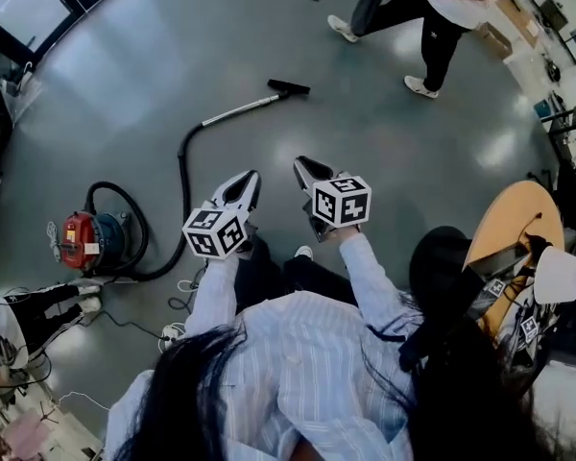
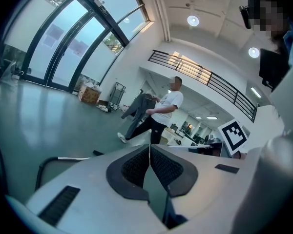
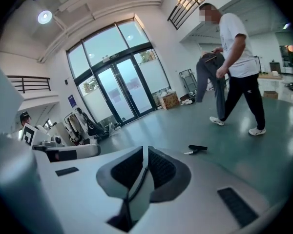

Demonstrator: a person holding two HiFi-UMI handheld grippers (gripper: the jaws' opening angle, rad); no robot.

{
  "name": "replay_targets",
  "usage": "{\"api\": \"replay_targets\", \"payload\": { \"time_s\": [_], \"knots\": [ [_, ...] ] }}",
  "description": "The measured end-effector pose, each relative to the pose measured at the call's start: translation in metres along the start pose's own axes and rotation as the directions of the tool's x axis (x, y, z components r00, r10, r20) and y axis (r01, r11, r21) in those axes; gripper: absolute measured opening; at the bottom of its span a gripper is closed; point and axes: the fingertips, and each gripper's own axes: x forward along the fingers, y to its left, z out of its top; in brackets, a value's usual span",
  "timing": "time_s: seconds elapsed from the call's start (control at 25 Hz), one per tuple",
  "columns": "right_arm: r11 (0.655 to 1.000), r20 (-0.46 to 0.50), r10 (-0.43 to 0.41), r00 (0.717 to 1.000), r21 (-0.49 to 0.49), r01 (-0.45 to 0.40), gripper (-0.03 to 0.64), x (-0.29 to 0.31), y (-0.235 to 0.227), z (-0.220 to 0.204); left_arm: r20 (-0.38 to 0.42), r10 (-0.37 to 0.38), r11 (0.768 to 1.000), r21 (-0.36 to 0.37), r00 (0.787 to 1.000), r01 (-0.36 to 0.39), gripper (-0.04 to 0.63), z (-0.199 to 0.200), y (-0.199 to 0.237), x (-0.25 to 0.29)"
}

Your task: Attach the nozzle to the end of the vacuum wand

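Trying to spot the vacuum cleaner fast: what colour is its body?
The vacuum cleaner body is red; it shows best in the head view.

Grey glossy floor (image 1: 173, 56), bare over most of its spread. Carries red vacuum canister (image 1: 82, 241), upright. Black hose (image 1: 181, 181) curls away from canister; metal wand (image 1: 238, 111) lies flat beyond; black nozzle (image 1: 288, 87) lies farthest from canister, at wand's tip.

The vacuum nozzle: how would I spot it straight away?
Find the red vacuum canister. Follow its black hose to the silver wand. The nozzle is the flat black bar at the wand's far tip, the only piece lying crosswise.
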Motion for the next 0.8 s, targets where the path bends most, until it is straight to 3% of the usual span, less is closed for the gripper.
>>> {"api": "replay_targets", "payload": {
  "time_s": [0.32,0.8],
  "knots": [
    [0.999,-0.003,0.033,0.999,-0.018,-0.033,0.037,-0.053,-0.031,-0.017,-0.004,0.011,1.0,0.014,1.0,-0.011,0.014,-0.039,-0.063,0.016],
    [0.996,0.018,0.069,0.997,-0.054,-0.068,0.037,-0.082,-0.031,-0.023,0.005,0.015,0.999,0.046,1.0,-0.016,0.014,-0.053,-0.095,0.015]
  ]
}}
